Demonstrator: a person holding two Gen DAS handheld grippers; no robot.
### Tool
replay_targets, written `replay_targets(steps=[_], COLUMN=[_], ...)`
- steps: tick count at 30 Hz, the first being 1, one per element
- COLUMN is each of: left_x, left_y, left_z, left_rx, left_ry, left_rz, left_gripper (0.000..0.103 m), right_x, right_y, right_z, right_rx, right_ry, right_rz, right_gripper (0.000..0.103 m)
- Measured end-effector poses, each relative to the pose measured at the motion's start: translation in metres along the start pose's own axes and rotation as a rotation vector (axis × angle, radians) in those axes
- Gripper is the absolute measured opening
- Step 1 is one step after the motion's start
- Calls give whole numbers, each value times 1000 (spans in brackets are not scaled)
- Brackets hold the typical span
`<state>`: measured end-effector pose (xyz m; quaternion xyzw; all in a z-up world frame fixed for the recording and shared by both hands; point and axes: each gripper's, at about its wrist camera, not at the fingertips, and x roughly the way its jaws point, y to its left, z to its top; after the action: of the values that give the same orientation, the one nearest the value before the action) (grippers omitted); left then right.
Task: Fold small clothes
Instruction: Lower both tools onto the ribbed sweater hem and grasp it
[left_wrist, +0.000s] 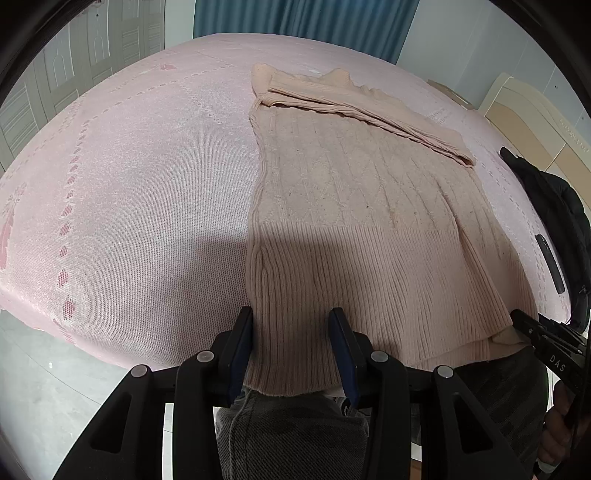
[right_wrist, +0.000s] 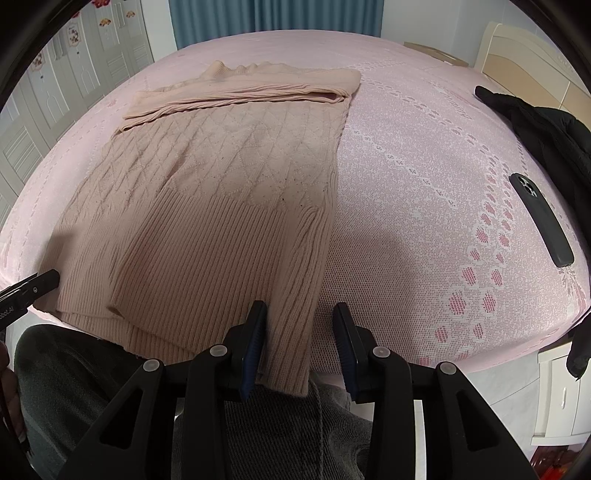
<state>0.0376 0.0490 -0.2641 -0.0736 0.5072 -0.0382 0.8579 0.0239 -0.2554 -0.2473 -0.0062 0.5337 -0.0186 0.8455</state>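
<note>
Both my left tool (left_wrist: 291, 347) and right tool (right_wrist: 300, 341) are open, so I should pinch the sweater's (left_wrist: 354, 206) bottom corners evenly, then fold slowly.

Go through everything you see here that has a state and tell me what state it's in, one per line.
Pink knit sweater: flat on bed, sides and sleeves folded in, hem overhanging the edge.
Left gripper: jaws open, astride the hem.
Right gripper: jaws open, at the hem's right corner.
Phone: lying face down.
Black jacket: crumpled.
</note>
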Motion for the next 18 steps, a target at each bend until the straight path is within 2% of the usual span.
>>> replay_targets(steps=[18], left_x=[-2], left_y=[3], left_z=[-2], left_rx=[-14], left_ry=[-4], left_rz=[-24], left_gripper=[39], right_x=[0], right_y=[0], right_z=[0], right_rx=[5], right_ry=[-2], right_rz=[5], right_gripper=[36])
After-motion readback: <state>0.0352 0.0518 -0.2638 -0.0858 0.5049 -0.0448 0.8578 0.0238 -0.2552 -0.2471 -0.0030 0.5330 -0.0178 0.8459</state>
